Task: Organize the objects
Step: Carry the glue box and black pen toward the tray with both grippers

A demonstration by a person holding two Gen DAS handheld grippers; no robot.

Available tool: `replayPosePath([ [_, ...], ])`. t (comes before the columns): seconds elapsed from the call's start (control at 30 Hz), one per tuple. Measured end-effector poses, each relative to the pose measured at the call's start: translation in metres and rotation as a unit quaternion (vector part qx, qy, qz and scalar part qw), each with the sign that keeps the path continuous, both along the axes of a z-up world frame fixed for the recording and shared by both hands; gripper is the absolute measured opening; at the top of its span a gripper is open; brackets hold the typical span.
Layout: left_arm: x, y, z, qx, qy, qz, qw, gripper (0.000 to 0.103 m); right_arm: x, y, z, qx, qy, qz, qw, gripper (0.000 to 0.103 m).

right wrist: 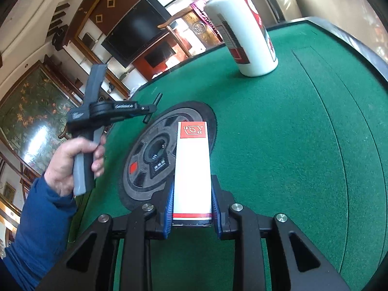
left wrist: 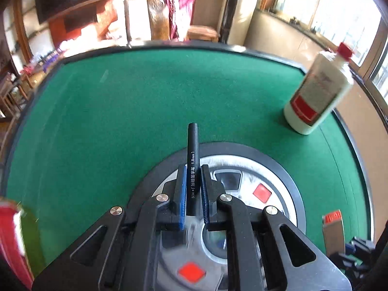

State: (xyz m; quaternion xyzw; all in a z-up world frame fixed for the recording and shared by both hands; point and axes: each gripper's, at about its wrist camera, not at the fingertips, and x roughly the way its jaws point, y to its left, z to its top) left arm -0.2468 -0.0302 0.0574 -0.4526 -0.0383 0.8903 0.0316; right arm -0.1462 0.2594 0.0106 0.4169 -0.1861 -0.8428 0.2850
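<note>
- Left wrist view: the left tool point(left wrist: 193, 189) pinches a black pen point(left wrist: 193, 169) between its blue pads point(left wrist: 182, 194); the pen stands upright along the fingers, its top end poking out past the fingertips, white lettering running down its barrel.
- Below the left tool lies the green felt surface point(left wrist: 121, 111), with a round black-and-silver centre panel point(left wrist: 266, 169) set into it that shows red diamond marks.
- A white bottle point(left wrist: 317, 92) with a red cap and a red label stands near the far right edge of the surface, well apart from the pen.
- At the lower right edge a white box with a red end point(left wrist: 333, 230) shows in part, blurred; at the lower left edge sits a red object point(left wrist: 9, 237) that I cannot identify.
- Right wrist view: the right tool point(right wrist: 192, 208) is pressed onto a tall white box point(right wrist: 192, 169), a pad against each long side; the box points away from the camera, its far end printed with a red square emblem, and it hangs over the round centre panel point(right wrist: 150, 160).
- To the left a hand point(right wrist: 70, 165) in a blue sleeve point(right wrist: 41, 230) grips the handle of the left tool point(right wrist: 151, 108), raised above the surface, with the black pen point(right wrist: 152, 108) nipped crosswise at its tip.
- The white bottle point(right wrist: 245, 29) stands upright on the green surface point(right wrist: 291, 133) beyond the box, near the far rim.
</note>
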Motion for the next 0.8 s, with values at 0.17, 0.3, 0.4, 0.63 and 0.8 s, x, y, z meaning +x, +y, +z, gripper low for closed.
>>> replayPosePath([
  [0.17, 0.075, -0.012, 0.026, 0.006, 0.053, 0.025, 0.9983, 0.010, 0.010, -0.015, 0.007, 0.010, 0.019, 0.019, 1.000, 0.026],
  [0.3, 0.134, -0.022, 0.037, -0.012, 0.084, 0.044, 0.9954, 0.010, 0.017, -0.028, 0.010, 0.017, 0.028, 0.037, 0.999, 0.026],
  [0.4, 0.172, -0.025, 0.033, -0.033, 0.112, 0.064, 0.9911, 0.010, 0.024, -0.039, 0.010, 0.027, 0.035, 0.053, 0.998, 0.026],
  [0.63, 0.241, -0.029, 0.013, -0.074, 0.160, 0.100, 0.9792, 0.010, 0.047, -0.072, 0.013, 0.063, 0.068, 0.095, 0.991, 0.026],
  [0.8, 0.245, -0.033, 0.006, -0.103, 0.189, 0.115, 0.9697, 0.010, 0.062, -0.098, 0.011, 0.072, 0.074, 0.098, 0.990, 0.026],
])
